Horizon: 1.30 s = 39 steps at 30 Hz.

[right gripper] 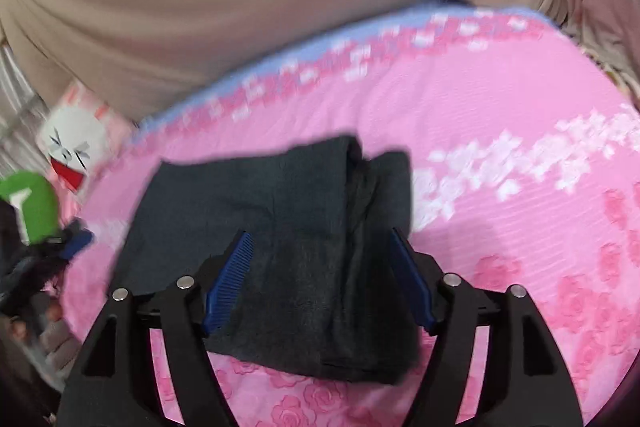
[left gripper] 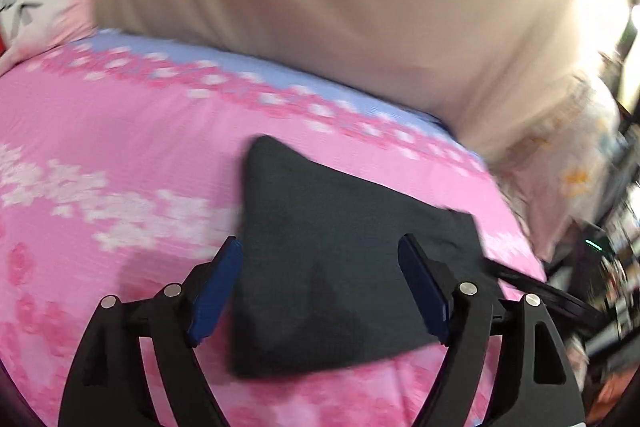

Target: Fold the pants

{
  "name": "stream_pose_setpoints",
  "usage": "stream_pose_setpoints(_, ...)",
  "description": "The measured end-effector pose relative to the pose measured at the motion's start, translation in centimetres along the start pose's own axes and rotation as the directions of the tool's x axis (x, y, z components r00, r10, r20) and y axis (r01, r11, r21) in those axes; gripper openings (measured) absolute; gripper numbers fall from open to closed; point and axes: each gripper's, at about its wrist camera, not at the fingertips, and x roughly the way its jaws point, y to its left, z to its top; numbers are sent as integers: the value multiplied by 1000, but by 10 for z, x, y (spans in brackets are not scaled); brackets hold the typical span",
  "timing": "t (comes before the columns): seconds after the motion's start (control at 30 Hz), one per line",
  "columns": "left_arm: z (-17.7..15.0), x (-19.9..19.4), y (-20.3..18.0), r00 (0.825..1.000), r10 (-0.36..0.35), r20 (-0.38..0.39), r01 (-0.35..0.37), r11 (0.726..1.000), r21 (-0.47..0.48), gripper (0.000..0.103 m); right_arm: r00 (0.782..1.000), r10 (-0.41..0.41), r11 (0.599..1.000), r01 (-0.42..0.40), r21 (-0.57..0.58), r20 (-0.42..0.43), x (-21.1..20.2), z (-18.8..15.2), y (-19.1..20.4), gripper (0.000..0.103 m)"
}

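The dark grey pants (left gripper: 340, 267) lie folded into a compact stack on the pink flowered bedspread (left gripper: 120, 147). My left gripper (left gripper: 320, 241) hovers over the stack, open, and its blue pads (left gripper: 216, 291) stand apart on either side without pressing on the cloth. In the right wrist view the same pants (right gripper: 304, 227) show a thick folded edge running up the middle. My right gripper (right gripper: 320, 233) is also open above them, with nothing pinched between its blue pads (right gripper: 228, 283).
A beige cushioned backing (right gripper: 240, 7) rises behind the bed's pale blue edge (right gripper: 320, 47). A white cartoon pillow (right gripper: 72, 147) lies at the left. A green tag (right gripper: 28, 207) and a hand (right gripper: 44, 331) show at that view's left rim. Clutter (left gripper: 612, 227) stands beyond the bed.
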Motion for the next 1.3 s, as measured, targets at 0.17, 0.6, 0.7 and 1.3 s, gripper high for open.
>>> stream_pose_setpoints(0.17, -27, 20, -49, 982, -139, -130, 159, 974, 158, 78, 994, 107, 994, -107, 19, -7, -6, 1, 6, 17)
stream_pose_setpoints(0.6, -52, 120, -164, 982, 57, -181, 28, 899, 436, 61, 955, 287, 958, -286, 27, -73, -26, 32, 25, 16)
stream_pose_setpoints(0.7, -39, 118, -146, 984, 47, -172, 27, 916, 399, 24, 952, 304, 952, -303, 34, -30, -35, 32, 15, 23)
stream_pose_setpoints(1.3, 68, -101, 54, 962, 145, 232, -137, 989, -48, 14, 996, -25, 999, 28, -43, 80, -49, -1, -22, 8)
